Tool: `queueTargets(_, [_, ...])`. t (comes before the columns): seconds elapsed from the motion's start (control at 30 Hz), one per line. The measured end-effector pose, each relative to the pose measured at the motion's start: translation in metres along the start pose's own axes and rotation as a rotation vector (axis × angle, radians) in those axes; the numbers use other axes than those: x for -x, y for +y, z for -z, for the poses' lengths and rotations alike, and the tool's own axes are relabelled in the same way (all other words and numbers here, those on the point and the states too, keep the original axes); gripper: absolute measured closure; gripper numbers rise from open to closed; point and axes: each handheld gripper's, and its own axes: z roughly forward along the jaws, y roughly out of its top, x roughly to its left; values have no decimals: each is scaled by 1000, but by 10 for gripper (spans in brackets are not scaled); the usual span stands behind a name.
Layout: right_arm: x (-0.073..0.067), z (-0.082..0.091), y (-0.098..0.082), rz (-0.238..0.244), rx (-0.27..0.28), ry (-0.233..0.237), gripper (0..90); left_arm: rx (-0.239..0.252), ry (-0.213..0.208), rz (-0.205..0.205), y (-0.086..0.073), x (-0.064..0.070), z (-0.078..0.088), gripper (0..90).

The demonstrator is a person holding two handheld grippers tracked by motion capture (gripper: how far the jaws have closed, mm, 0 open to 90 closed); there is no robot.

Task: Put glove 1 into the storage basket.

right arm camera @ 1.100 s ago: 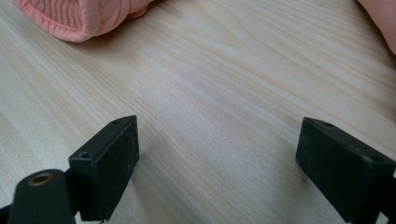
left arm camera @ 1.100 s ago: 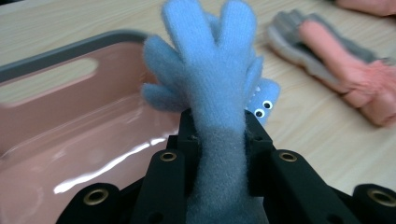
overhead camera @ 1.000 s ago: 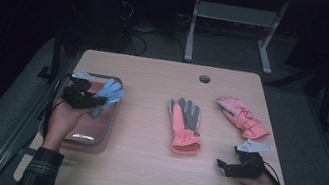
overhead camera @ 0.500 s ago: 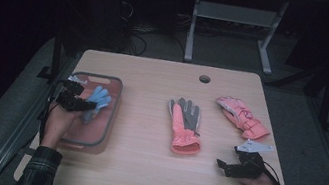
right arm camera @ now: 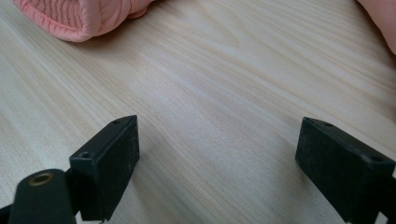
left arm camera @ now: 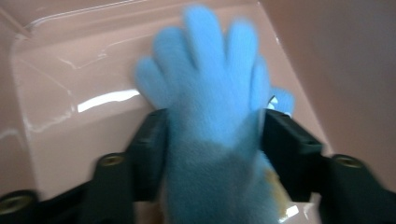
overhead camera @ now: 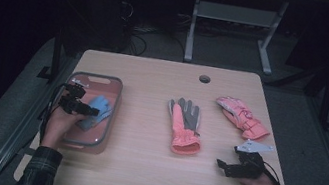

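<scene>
A light blue glove point(overhead camera: 98, 113) lies in the pink tray point(overhead camera: 96, 79) at the table's left. My left gripper point(overhead camera: 80, 107) is low over the tray at the glove's cuff end. In the left gripper view the blue glove point(left arm camera: 210, 84) still lies between the jaws of that gripper point(left arm camera: 212, 140), which have just been opening and stand wide, and the tray floor point(left arm camera: 70, 70) is right beneath. My right gripper point(overhead camera: 223, 167) rests on the table at the front right, open point(right arm camera: 217, 140) over bare wood with nothing between its jaws.
A pink and grey glove point(overhead camera: 183, 126) lies palm up at the table's middle, its cuff point(right arm camera: 79, 16) just ahead of my right gripper. A second pink glove point(overhead camera: 242, 118) lies at the right. A round hole point(overhead camera: 204, 78) sits near the far edge.
My left gripper has come down toward me with the blue glove, which now lies in the tray, and its jaws have spread. The right gripper has not moved.
</scene>
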Motion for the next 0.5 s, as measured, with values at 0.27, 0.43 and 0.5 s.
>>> queueTargets(0.27, [0, 0, 0, 0, 0, 0, 129, 45, 3, -31, 3, 5, 6, 188])
queueTargets(0.43, [0, 0, 0, 0, 0, 0, 129, 76, -21, -57, 7, 13, 15, 173])
queueTargets(0.5, [0, 0, 0, 0, 0, 0, 129, 103, -37, -63, 8, 17, 20, 172])
